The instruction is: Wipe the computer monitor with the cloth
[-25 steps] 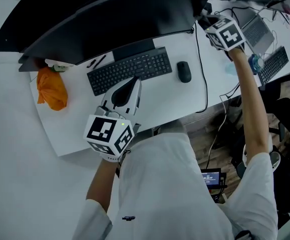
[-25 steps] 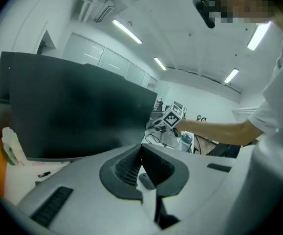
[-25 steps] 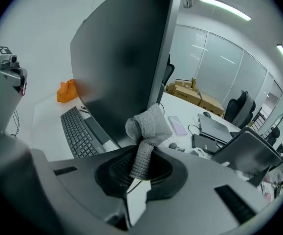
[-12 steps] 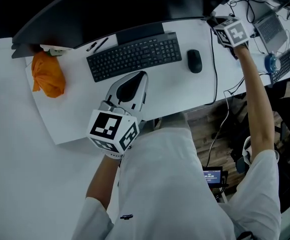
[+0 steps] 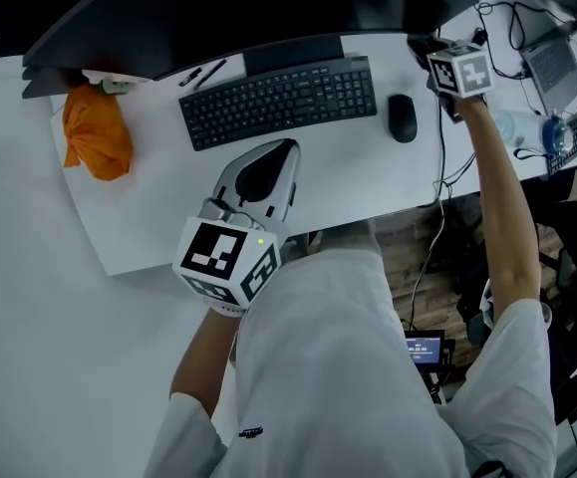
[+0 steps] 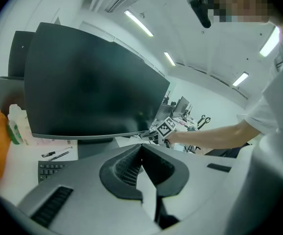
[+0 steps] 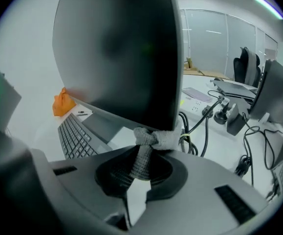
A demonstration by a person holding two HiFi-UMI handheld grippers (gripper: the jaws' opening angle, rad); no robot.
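Note:
The dark curved monitor (image 5: 218,8) spans the back of the white desk (image 5: 148,217). My right gripper (image 5: 430,48) is at the monitor's lower right corner, shut on a grey cloth (image 7: 153,140). In the right gripper view the bunched cloth touches the bottom right corner of the screen (image 7: 126,58) just past the right gripper (image 7: 143,153). My left gripper (image 5: 268,162) hovers over the desk in front of the keyboard (image 5: 278,103). The left gripper (image 6: 141,148) is shut with nothing in it and faces the screen (image 6: 92,92).
A black mouse (image 5: 402,119) lies right of the keyboard. An orange bundle (image 5: 96,132) sits at the desk's left, with a small bottle (image 6: 15,126) beside it. Two pens (image 5: 203,73) lie under the monitor. Cables (image 7: 205,116) trail behind the screen's right end. A laptop (image 5: 557,63) stands far right.
The head view has shifted, so the desk sits further right. My right gripper stays at the monitor's lower right corner with the cloth. My left gripper has hardly moved.

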